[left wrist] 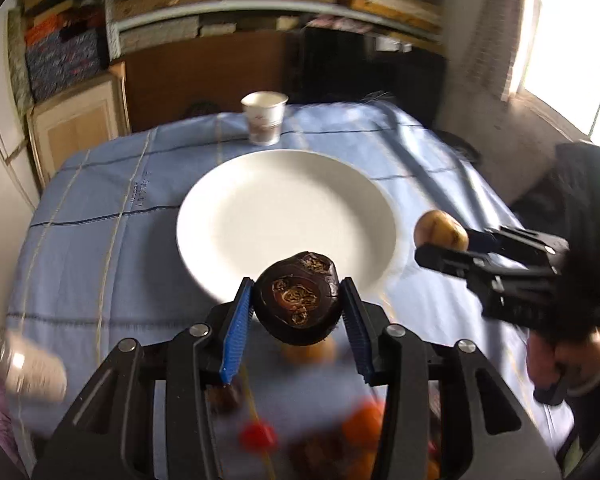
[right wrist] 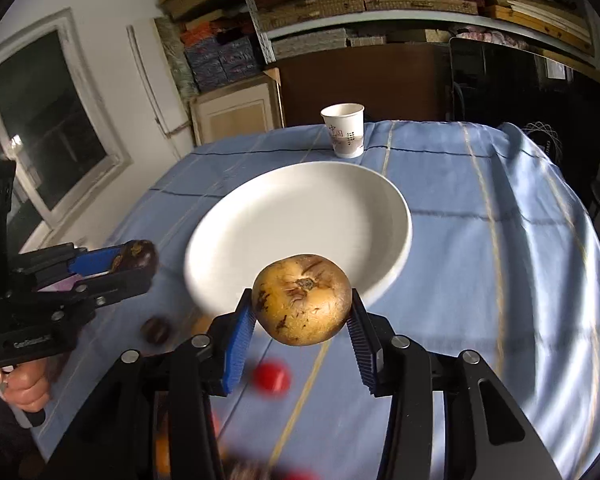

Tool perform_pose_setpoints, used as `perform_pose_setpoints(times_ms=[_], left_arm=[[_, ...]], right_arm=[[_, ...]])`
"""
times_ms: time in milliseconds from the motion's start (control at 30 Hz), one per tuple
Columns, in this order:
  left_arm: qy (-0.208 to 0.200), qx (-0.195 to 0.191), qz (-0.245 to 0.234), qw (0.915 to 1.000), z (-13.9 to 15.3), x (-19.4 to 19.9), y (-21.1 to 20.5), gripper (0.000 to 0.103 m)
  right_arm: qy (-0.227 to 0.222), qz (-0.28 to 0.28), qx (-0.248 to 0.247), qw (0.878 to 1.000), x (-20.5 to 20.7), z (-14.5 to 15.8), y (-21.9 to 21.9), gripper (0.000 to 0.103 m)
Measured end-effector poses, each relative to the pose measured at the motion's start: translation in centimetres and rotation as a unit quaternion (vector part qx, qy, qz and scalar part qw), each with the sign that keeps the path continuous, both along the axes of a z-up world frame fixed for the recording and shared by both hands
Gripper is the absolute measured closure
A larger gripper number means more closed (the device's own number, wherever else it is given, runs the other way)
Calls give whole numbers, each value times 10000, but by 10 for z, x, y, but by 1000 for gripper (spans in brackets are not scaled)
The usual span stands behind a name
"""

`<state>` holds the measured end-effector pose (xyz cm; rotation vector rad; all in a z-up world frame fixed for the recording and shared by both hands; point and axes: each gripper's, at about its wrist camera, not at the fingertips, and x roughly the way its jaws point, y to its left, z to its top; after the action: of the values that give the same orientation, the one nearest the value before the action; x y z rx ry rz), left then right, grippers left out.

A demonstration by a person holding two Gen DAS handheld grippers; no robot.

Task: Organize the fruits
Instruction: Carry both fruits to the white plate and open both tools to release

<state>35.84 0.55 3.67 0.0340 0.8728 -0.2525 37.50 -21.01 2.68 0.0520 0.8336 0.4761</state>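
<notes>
My left gripper point(left wrist: 298, 304) is shut on a dark purple-brown fruit point(left wrist: 298, 300) and holds it above the near rim of the white plate point(left wrist: 260, 216). My right gripper point(right wrist: 302, 312) is shut on a yellow-brown round fruit point(right wrist: 302, 300), also above the plate's near rim point(right wrist: 260, 220). In the left wrist view the right gripper point(left wrist: 444, 246) with the yellow fruit point(left wrist: 440, 230) is at the plate's right. In the right wrist view the left gripper point(right wrist: 140, 260) with the dark fruit point(right wrist: 138, 254) is at the plate's left.
A paper cup point(left wrist: 264, 122) stands beyond the plate on the blue checked tablecloth point(left wrist: 100, 240). Blurred red point(right wrist: 272, 376), orange point(left wrist: 364, 424) and dark point(right wrist: 156, 330) fruits lie on the cloth below the grippers. A shiny-capped jar point(left wrist: 24, 364) is at the left. Shelves are behind the table.
</notes>
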Motion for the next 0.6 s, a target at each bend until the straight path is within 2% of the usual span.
perform_pose_setpoints(times_ms=[133, 200, 333, 500, 600], left_arm=[[482, -67, 167, 9987, -30, 59, 6, 60], [609, -9, 195, 9980, -43, 76, 5, 60], [827, 38, 217, 9963, -65, 93, 4, 60], [905, 150, 191, 9956, -75, 95, -1, 59], [765, 255, 340, 9962, -70, 89, 1, 30]], right_arm=[[393, -45, -191, 9990, 47, -27, 16, 57], [513, -20, -279, 9983, 61, -39, 22, 57], [654, 50, -511, 9965, 74, -53, 35, 57], [641, 99, -714, 9953, 74, -57, 43, 56], [591, 92, -632, 9962, 71, -50, 40, 46]])
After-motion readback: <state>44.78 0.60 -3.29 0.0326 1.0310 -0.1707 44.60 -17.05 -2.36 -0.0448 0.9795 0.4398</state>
